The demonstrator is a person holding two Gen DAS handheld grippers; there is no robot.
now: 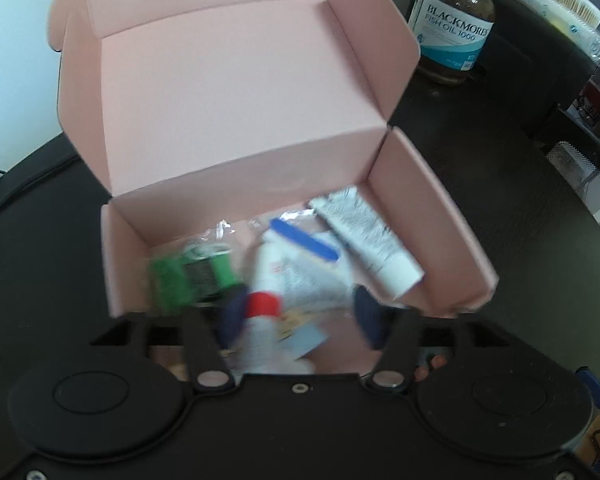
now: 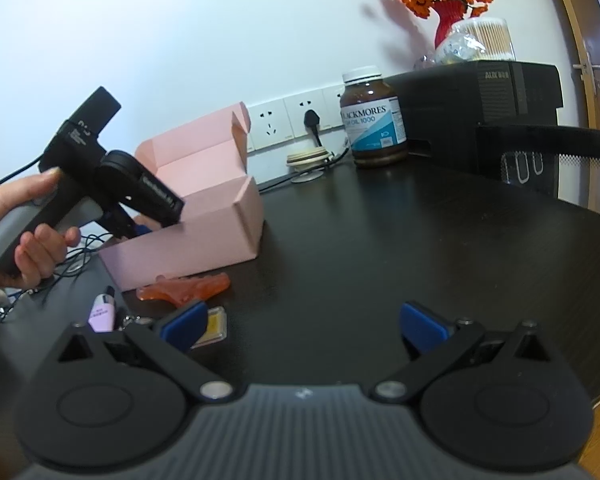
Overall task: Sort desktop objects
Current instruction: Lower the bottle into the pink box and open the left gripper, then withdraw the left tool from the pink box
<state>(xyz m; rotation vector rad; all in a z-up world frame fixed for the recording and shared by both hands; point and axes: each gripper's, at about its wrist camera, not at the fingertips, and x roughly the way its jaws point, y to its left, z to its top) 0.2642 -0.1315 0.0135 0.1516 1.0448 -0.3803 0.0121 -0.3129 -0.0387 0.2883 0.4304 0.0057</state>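
Pink cardboard box (image 1: 236,120) stands open on the dark surface (image 2: 380,240), holding a green packet (image 1: 190,276), a white tube (image 1: 364,236) and a blue-capped item; the left tongs (image 1: 296,312) hang over its near edge with jaws apart, a blurred white bottle with a red cap (image 1: 262,320) between the pads and not pinched. Right tongs (image 2: 304,326) gape wide and empty above the surface, near an orange toy (image 2: 184,292), a lilac tube (image 2: 102,314) and a brown supplement jar (image 2: 374,120).

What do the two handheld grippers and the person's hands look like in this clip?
Both grippers, left and right, are black, with two round discs, silver pivot bolts and blue-padded fingers. The left has a grey handle, white lettering and a trailing black cable. The hand is ungloved.
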